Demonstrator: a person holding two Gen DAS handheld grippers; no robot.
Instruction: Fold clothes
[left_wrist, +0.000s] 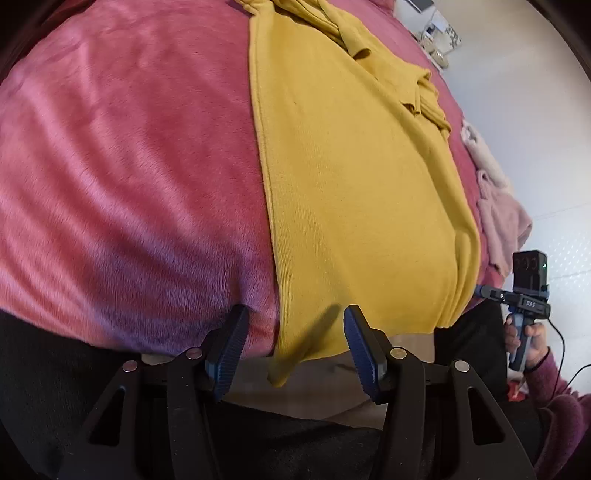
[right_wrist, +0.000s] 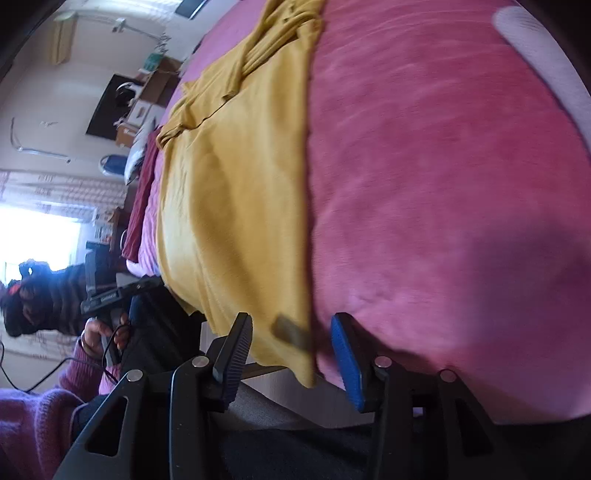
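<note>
Left wrist view: yellow garment (left_wrist: 354, 206) spread lengthwise on the pink plush blanket (left_wrist: 122, 158), reaching ahead of the left gripper (left_wrist: 293, 345), whose jaws stand partly apart with the near hem corner hanging between them, untouched by either pad; sleeves lie bunched at the far end, ahead and to the right; the body is laid flat but no fold across it shows, so the task appears at an early stage, with the hem yet to be gripped and carried toward the far end; pale pink clothes (left_wrist: 498, 206) wait right of the claw at the bed's edge; a hand (left_wrist: 524, 343) holding the other tool appears at far right. Right wrist view: same garment (right_wrist: 236, 206) ahead and left of the right gripper (right_wrist: 295, 354), jaws likewise partly apart around the opposite hem corner, nothing pinched; only here appear the window, the cluttered shelves and a white rim (right_wrist: 546, 66) beyond the blanket; picture somewhat blurred.
</note>
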